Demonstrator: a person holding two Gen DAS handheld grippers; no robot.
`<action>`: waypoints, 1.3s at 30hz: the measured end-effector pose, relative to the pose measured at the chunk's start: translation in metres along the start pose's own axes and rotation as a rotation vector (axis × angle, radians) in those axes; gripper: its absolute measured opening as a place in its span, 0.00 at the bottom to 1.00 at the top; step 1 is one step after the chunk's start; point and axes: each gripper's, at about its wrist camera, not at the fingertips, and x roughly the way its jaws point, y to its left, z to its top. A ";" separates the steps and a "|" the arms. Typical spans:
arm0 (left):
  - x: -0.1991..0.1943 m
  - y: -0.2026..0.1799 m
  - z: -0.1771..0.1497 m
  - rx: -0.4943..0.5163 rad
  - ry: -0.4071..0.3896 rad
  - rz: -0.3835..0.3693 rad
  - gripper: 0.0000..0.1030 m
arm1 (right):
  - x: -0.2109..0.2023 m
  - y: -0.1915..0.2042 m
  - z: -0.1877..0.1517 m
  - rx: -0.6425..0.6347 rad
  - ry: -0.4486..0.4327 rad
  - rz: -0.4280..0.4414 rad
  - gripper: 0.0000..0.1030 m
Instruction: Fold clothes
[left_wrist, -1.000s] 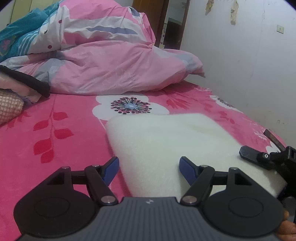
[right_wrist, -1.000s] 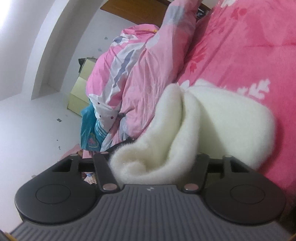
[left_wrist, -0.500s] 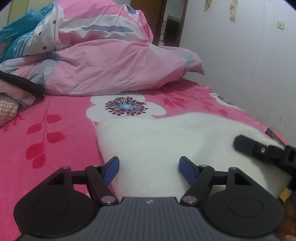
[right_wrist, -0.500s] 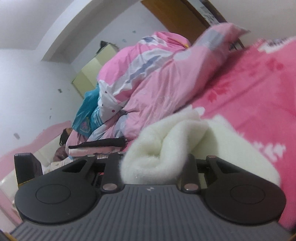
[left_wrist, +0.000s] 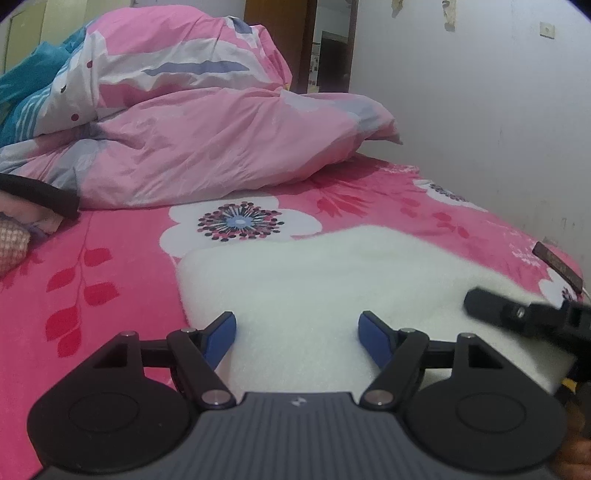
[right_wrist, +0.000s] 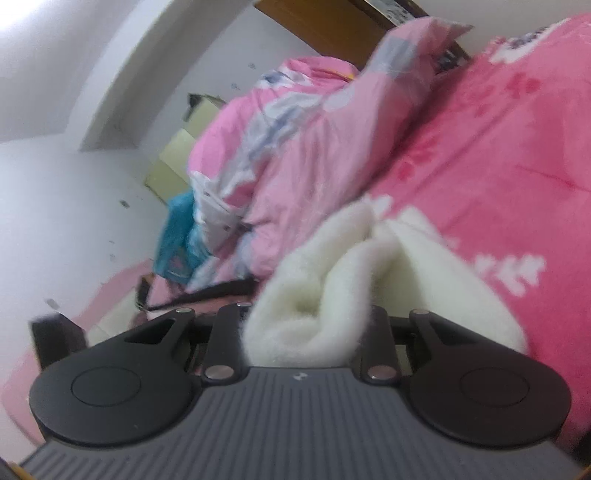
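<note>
While the white fluffy fleece garment (left_wrist: 317, 280) is lying spread across the bright pink flower-printed bedsheet (left_wrist: 122, 254), everything else is sitting around it. Far to the left of the garment, at the edge of the left wrist view, a tan checked cushion (left_wrist: 13, 247) is resting on the sheet, with a black strap (left_wrist: 37, 192) lying just behind it. Behind the garment, a crumpled pink, white and grey quilt (left_wrist: 207, 140) is piling up toward the head of the bed, and a teal cloth (left_wrist: 26, 85) is peeking out at the quilt's left. Right over the garment's near edge, the left gripper (left_wrist: 297, 330) is hovering with its blue-padded fingers (left_wrist: 221, 334) standing wide apart and holding nothing; whether the pads are brushing the fleece I cannot tell. At the garment's right end, the right gripper (right_wrist: 308, 328) is pinching a bunched fold of the fleece (right_wrist: 314, 295), its black fingers pressing in from both sides and the fleece bulging out between them. Beyond the garment to the right, a plain white wall (left_wrist: 480, 110) is running alongside the bed.
</note>
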 end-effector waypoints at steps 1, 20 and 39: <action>0.000 -0.001 0.002 0.000 -0.001 -0.003 0.71 | 0.000 0.003 0.003 -0.015 -0.005 0.007 0.24; 0.012 -0.035 -0.001 0.127 0.004 0.029 0.74 | -0.010 -0.048 -0.006 0.136 0.023 0.025 0.23; 0.016 -0.033 -0.002 0.121 0.017 0.046 0.78 | -0.060 -0.025 -0.016 0.086 0.040 -0.019 0.40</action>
